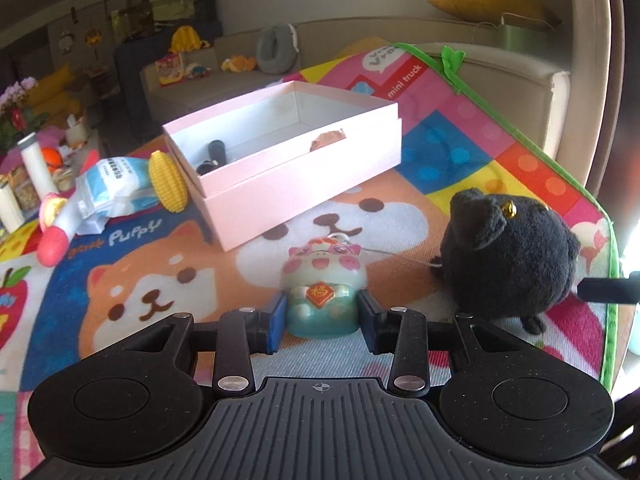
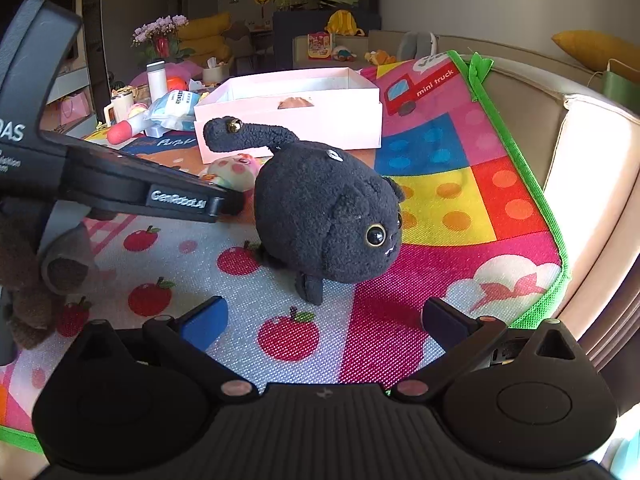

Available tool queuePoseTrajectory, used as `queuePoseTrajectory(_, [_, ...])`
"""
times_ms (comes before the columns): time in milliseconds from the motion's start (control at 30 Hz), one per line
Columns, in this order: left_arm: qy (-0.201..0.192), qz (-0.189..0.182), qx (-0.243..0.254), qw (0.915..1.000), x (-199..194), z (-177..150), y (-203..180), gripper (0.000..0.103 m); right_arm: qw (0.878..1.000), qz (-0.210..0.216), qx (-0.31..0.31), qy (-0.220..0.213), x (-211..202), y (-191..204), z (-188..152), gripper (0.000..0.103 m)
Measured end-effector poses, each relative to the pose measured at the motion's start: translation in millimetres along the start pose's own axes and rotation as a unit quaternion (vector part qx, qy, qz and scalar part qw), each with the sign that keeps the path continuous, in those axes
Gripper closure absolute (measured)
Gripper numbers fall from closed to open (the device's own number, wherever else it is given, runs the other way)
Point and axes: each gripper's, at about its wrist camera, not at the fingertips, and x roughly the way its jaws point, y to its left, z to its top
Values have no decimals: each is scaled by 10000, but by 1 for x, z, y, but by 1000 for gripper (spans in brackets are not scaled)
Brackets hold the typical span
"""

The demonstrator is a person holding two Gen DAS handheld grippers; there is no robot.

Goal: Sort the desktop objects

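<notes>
A small pig figurine [image 1: 322,294] with a pink head and teal body stands on the colourful play mat [image 1: 140,272]. My left gripper [image 1: 323,322] has its blue pads on both sides of the body, closed against it. Behind it sits an open pink box [image 1: 304,176] with small dark items inside. A black plush cat [image 1: 508,256] stands to the right. In the right wrist view the cat [image 2: 328,216] is just ahead of my right gripper [image 2: 324,320], which is open and empty. The figurine [image 2: 234,170] shows partly behind the left gripper body [image 2: 120,188].
Left of the box lie a yellow ribbed toy [image 1: 168,182], a blue-white packet [image 1: 116,192] and a pink-tipped toy [image 1: 54,236]. Bottles [image 1: 34,164] stand at the far left. The mat's green edge [image 1: 580,184] runs along the right, with a sofa beyond.
</notes>
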Motion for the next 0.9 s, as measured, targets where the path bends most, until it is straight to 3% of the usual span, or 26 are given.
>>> queuePoseTrajectory(267, [137,218,246,9994,-43,-37,16,59,9999,-100,51,49,0,2,3,0])
queuePoseTrajectory(367, [115,177,106,9997,-49,-43,21,43,9998,-155,78,91,1,4,4,0])
queuePoseTrajectory(433, [127,135,-49,9998,-49,-46,25,25,9997,-188,90,130,1,5,6,0])
queuePoseTrajectory(533, [137,143,-255,9995,-47,-51,28,8,9995,-219,104,204,2,5,8,0])
queuePoseTrajectory(733, [92,94,-676,9976,-46,-62,39,1,9988,-259,147,389,5,9,17,0])
queuePoseTrajectory(900, [48,156,-697,9974,-47,-63,37,0,9991,-401,110,-16,6,19,35,0])
